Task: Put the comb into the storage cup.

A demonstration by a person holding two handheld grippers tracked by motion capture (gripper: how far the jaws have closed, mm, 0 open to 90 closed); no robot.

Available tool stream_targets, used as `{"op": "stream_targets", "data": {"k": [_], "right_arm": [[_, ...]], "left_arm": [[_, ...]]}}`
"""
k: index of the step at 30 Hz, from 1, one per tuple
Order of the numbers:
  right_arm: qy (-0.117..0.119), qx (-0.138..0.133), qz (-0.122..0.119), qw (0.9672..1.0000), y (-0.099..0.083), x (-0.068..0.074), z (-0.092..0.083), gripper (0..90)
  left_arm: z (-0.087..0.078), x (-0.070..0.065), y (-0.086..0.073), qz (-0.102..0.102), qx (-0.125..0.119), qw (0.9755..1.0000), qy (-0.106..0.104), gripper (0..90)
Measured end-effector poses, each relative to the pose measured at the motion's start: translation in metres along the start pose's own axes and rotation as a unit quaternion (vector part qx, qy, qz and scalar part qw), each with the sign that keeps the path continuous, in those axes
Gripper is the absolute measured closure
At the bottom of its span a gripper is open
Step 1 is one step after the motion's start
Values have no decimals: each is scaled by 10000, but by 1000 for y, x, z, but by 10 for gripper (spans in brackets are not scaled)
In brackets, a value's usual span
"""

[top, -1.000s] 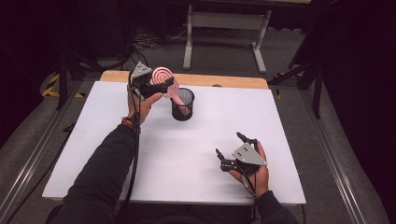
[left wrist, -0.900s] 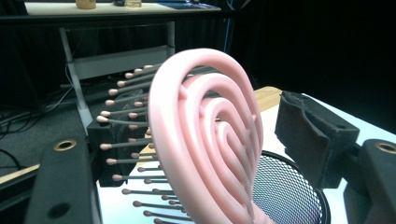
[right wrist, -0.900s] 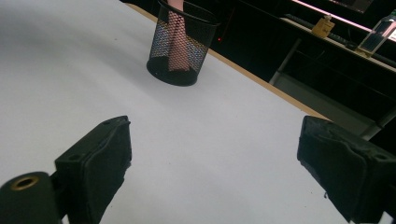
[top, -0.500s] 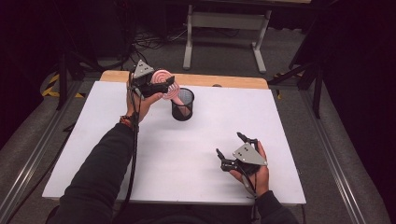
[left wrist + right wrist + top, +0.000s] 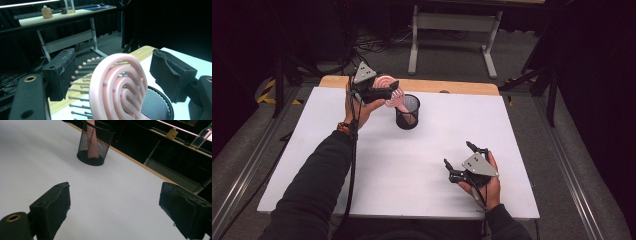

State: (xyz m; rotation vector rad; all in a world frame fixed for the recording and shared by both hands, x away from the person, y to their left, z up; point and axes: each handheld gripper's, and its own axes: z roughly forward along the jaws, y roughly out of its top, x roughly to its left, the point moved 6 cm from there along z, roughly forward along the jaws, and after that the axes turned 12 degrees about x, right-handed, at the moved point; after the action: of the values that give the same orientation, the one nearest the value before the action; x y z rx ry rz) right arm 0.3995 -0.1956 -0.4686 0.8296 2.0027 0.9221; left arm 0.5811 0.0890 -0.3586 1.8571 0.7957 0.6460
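A pink hairbrush [image 5: 403, 103] stands with its handle down in a black mesh cup [image 5: 408, 114] at the back of the white table. My left gripper [image 5: 384, 91] is up at the brush's round head [image 5: 120, 85]. That head stands between the jaws, which have just been opening. The bristle tips reach toward one pad [image 5: 61, 72], and the other pad [image 5: 170, 72] stands apart from the pink rim. Near the front right, my right gripper [image 5: 457, 153] rests low over the table, open with nothing between its pads. In the right gripper view the cup [image 5: 93, 143] stands ahead of it.
The white tabletop [image 5: 412, 165] has a wooden strip [image 5: 462, 86] along its back edge, just behind the cup. Beyond it a desk frame [image 5: 452, 30] stands on the grey floor, with dark stands and cables around.
The left gripper's jaws stand a little wider around the brush head than a second ago. The brush leans in the cup much as before. The right hand has kept still.
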Motion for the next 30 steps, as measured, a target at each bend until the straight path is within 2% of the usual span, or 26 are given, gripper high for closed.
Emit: {"op": "stream_targets", "data": {"k": [2, 7, 10, 16, 20, 22, 27, 30], "right_arm": [[-4, -11, -18, 10000, 0, 0, -1, 107], [-32, -15, 23, 10000, 0, -3, -1, 107], [-27, -43, 30, 10000, 0, -3, -1, 106], [-37, -40, 32, 10000, 1, -2, -1, 105], [-44, -31, -65, 10000, 1, 0, -1, 104], [-27, -6, -53, 10000, 1, 1, 0, 104], [-23, -26, -32, 10000, 1, 0, -1, 104], [-27, -11, -46, 10000, 1, 0, 0, 104]], "left_arm": [[-3, -1, 2, 54, 22, 10000, -54, 216], [-8, -2, 3, 256, 61, 9997, 21, 196], [-13, -4, 4, 314, 42, 9995, -70, 185], [-22, -7, 3, 474, -25, 9988, -109, 181], [-22, -8, -3, 470, 16, 9987, -169, 181], [-22, -9, -5, 580, 75, 9982, -117, 180], [-24, -12, -6, 650, 39, 9978, -123, 171], [-27, -16, -6, 769, 21, 9970, -117, 169]]}}
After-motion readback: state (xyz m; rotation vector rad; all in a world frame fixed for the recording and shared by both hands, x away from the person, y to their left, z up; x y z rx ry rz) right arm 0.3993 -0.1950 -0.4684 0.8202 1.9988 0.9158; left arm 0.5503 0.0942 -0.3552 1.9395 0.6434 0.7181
